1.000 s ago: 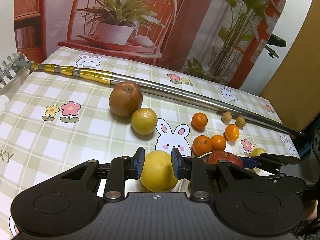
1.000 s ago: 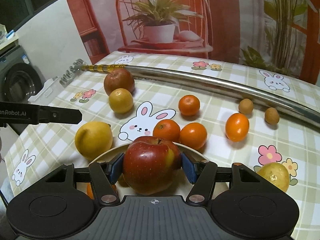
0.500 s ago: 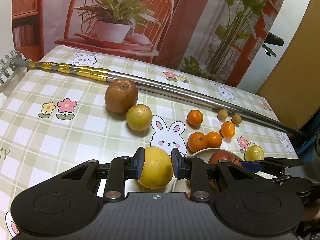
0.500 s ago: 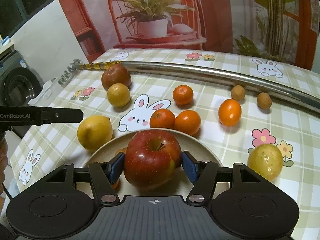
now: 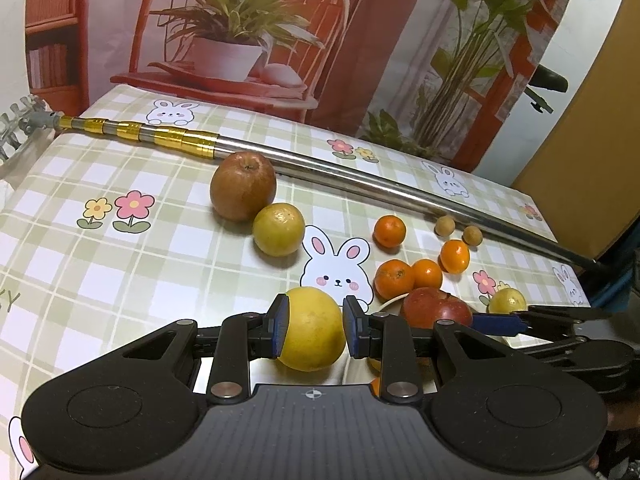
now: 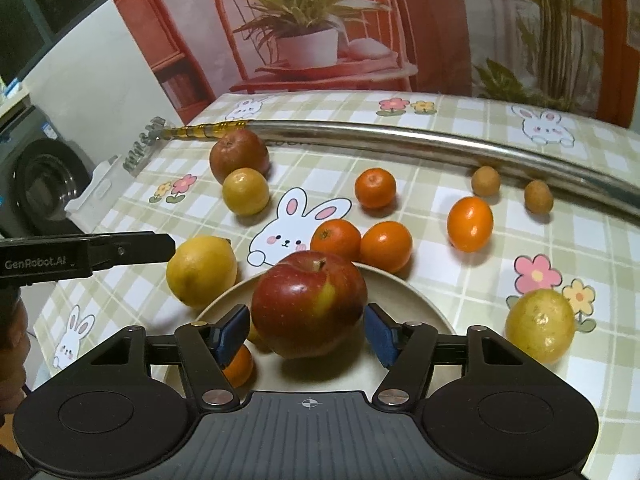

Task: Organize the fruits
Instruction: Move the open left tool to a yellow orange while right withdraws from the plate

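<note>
My left gripper (image 5: 312,330) is shut on a large yellow lemon (image 5: 312,328), held just left of the plate; the lemon also shows in the right wrist view (image 6: 202,270). My right gripper (image 6: 308,332) has its jaws spread around a red apple (image 6: 308,304) that rests on the beige plate (image 6: 408,300); small gaps show at both pads. A small orange (image 6: 238,366) lies in the plate under the left finger. The apple also shows in the left wrist view (image 5: 436,308).
On the checked tablecloth lie a brown apple (image 5: 243,186), a yellow-green citrus (image 5: 279,229), several mandarins (image 6: 376,188), two longans (image 6: 486,181), and a yellow fruit (image 6: 540,326). A long metal pole (image 5: 360,180) crosses the back.
The right gripper lowered the red apple onto the plate and its jaws have opened off it. The left gripper lifted the lemon and carried it toward the plate.
</note>
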Demonstrator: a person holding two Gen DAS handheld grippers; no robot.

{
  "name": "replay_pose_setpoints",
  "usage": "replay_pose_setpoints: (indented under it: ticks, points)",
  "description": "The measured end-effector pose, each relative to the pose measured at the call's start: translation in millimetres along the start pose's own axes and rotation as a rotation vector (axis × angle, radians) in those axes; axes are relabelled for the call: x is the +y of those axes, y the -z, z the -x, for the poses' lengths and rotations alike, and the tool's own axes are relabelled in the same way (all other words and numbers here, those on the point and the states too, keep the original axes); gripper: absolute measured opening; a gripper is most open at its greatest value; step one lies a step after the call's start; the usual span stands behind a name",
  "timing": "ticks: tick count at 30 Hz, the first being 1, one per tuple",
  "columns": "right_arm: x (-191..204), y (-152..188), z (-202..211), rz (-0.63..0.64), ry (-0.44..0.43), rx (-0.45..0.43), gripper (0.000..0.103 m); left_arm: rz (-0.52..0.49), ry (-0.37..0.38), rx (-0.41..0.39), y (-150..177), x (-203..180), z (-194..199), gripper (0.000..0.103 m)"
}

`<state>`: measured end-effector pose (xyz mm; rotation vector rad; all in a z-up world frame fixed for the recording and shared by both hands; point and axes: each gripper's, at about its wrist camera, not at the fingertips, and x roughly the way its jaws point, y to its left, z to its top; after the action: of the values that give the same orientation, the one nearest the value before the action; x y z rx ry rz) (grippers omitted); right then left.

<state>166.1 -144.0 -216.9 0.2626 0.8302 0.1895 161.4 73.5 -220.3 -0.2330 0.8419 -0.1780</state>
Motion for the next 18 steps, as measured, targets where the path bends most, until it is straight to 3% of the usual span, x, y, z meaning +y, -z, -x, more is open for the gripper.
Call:
replay_pose_setpoints:
  ticks: [11, 18]
  points:
    - [-4, 6, 36, 0.022, 0.048, -0.098, 0.06, 0.03, -0.011, -0.013, -4, 7, 4, 0.03]
    - [-29, -2, 62, -0.04, 0.096, -0.191, 0.06, 0.036, -0.044, -0.036, -14, 12, 11, 0.031]
